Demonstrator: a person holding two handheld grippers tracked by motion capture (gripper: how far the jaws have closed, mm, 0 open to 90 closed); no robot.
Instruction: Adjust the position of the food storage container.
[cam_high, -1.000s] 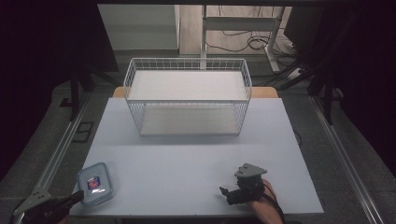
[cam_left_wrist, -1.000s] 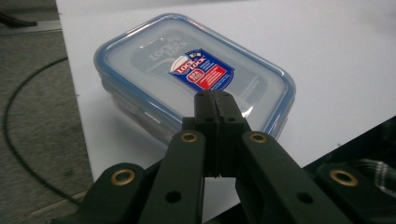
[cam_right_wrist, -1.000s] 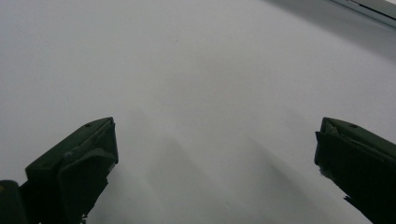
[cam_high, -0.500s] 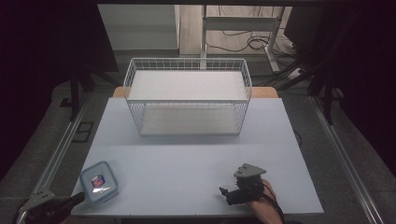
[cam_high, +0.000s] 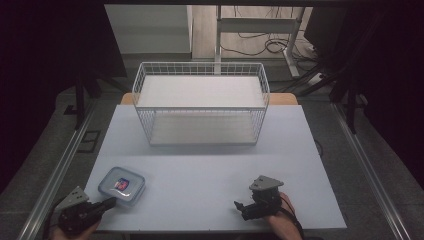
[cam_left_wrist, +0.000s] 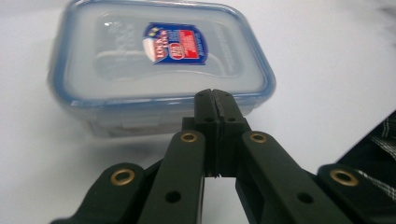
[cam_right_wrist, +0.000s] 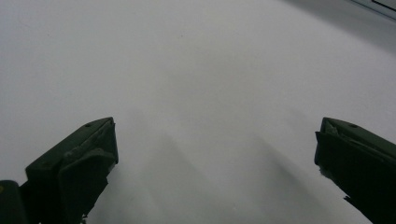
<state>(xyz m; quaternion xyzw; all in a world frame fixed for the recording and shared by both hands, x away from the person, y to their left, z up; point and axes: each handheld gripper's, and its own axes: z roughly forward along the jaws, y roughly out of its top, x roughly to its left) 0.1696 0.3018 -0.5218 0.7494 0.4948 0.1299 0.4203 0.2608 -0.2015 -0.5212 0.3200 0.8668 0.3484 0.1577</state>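
Overhead, a dim room of dark floor and cables surrounds the pale table (cam_high: 210, 170), with a white wire basket (cam_high: 200, 107) well beyond both grippers. Just ahead of the left gripper (cam_high: 107, 202), its jaws pressed together, sits a clear blue-rimmed lidded food container (cam_left_wrist: 159, 70) bearing a blue-red label. Right gripper (cam_right_wrist: 215, 158): jaws wide apart.

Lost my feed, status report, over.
Left hand-held gripper shut, tips at container side. Right hand-held gripper open, empty. Container lidded on table. Wire basket beyond.

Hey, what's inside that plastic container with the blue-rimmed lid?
Through the cloudy lid of the container, only a red-and-blue label on top is plain. Whatever lies inside is hidden by the frosted plastic.
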